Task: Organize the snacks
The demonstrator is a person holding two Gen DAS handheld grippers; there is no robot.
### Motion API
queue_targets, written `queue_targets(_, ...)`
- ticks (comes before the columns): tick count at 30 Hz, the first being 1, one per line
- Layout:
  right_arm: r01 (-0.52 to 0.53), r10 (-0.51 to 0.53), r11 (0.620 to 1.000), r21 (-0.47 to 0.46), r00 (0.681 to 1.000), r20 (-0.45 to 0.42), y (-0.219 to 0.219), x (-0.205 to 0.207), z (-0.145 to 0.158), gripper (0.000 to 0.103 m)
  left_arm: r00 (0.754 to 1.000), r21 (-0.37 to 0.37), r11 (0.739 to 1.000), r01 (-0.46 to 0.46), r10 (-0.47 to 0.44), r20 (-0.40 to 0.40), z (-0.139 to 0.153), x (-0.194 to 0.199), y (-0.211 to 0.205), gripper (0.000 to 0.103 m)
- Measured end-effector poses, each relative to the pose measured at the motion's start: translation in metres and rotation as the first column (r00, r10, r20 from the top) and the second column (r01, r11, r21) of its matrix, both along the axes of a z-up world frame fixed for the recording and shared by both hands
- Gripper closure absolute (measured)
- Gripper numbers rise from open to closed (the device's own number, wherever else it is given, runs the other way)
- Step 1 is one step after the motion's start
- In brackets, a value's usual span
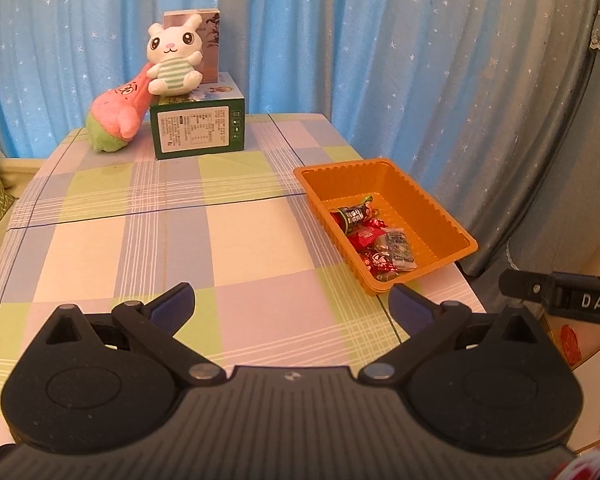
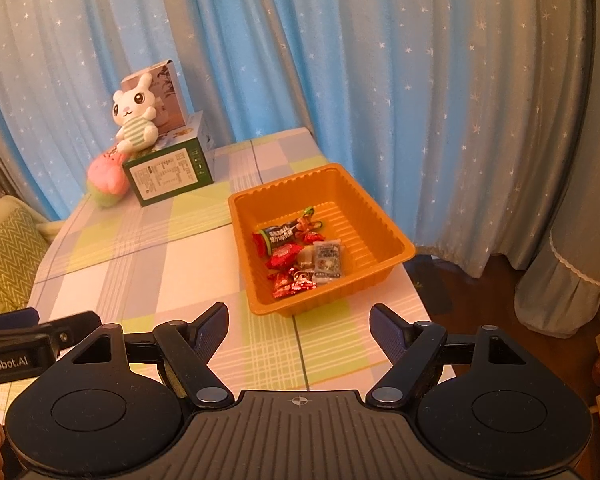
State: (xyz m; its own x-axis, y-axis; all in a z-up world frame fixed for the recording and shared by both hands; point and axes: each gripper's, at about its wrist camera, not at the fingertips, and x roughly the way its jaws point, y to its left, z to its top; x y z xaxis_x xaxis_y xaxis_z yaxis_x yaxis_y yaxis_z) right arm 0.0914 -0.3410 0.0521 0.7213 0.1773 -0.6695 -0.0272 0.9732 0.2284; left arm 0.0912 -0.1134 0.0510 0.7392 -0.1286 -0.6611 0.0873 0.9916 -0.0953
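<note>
An orange plastic tray (image 1: 440,216) (image 2: 380,216) sits on the right side of the checked table. Several wrapped snacks (image 1: 374,240) (image 2: 300,256) lie inside it: a dark packet, red candies and a clear grey packet. My left gripper (image 1: 292,304) is open and empty above the table's near edge, left of the tray. My right gripper (image 2: 299,322) is open and empty just in front of the tray's near rim. The right gripper's side shows at the right edge of the left wrist view (image 1: 560,298), and the left gripper's side at the left edge of the right wrist view (image 2: 20,340).
A green box (image 1: 198,130) (image 2: 168,172) stands at the table's far side with a white rabbit plush (image 1: 174,60) (image 2: 134,120) on top and a pink plush (image 1: 116,112) (image 2: 106,180) beside it. Blue star curtains hang behind. A cushioned seat (image 2: 8,252) is at the left.
</note>
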Motion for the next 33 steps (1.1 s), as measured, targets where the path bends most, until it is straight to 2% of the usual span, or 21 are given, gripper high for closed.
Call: queue_targets(33, -0.024, 0.024, 1.0, -0.009, 1.0, -0.001, 0.012, -0.007, 0.001, 0.026, 1.0, -0.006, 1.0, 0.002, -0.002, 0.009, 0.002, -0.007, 0.003, 0.001)
